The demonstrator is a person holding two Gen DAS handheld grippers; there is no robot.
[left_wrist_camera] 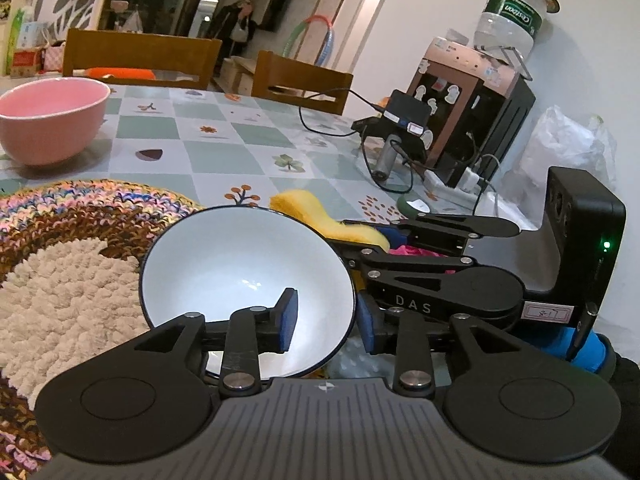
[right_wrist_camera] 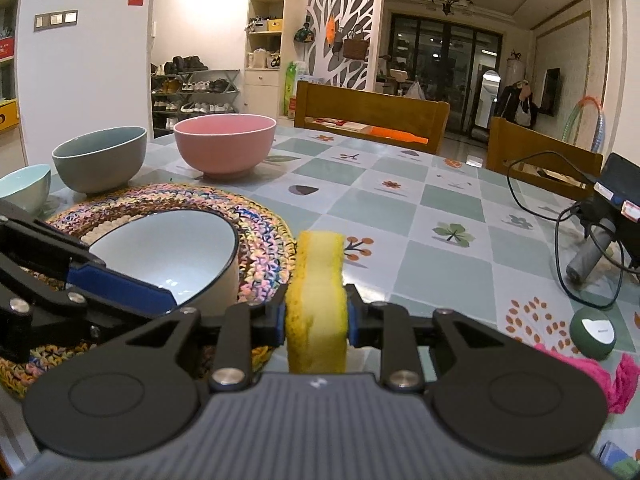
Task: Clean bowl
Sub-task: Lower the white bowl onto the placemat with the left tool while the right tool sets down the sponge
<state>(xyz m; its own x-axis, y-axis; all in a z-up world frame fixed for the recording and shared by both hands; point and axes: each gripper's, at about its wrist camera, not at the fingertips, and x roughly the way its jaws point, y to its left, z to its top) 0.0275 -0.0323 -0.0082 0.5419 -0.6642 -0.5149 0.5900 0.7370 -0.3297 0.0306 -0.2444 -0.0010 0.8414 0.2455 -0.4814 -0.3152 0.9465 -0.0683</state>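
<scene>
Right now, starting at the far left of my right wrist view, I see a small pale blue bowl (right_wrist_camera: 25, 188), then a grey bowl (right_wrist_camera: 100, 160), then a pink bowl (right_wrist_camera: 226, 146), all standing upright on the checked tablecloth (right_wrist_camera: 440, 216). In front of them lies a round crocheted mat (right_wrist_camera: 264, 232), and on it is the white bowl (left_wrist_camera: 248, 280) I am meant to clean, tipped up so that its open side faces my left wrist camera. My left gripper (left_wrist_camera: 326, 322) is clamped on that bowl's rim: one blue pad sits inside against the white wall, the other outside, with the dark rim between them. The bowl's inside looks plain white with a few light reflections. Moving right, my right gripper (right_wrist_camera: 316, 320) is squeezed shut on a yellow sponge (right_wrist_camera: 318, 280), which stands on edge between the pads, just beside the bowl and apart from it. From the left wrist view the sponge shows behind the bowl's right rim. Farther right on the table are a small green round gadget (right_wrist_camera: 593, 332), a pink cloth (right_wrist_camera: 622, 380), and a black device with cables (right_wrist_camera: 616, 196). Wooden chairs (right_wrist_camera: 372, 114) stand behind the table.
</scene>
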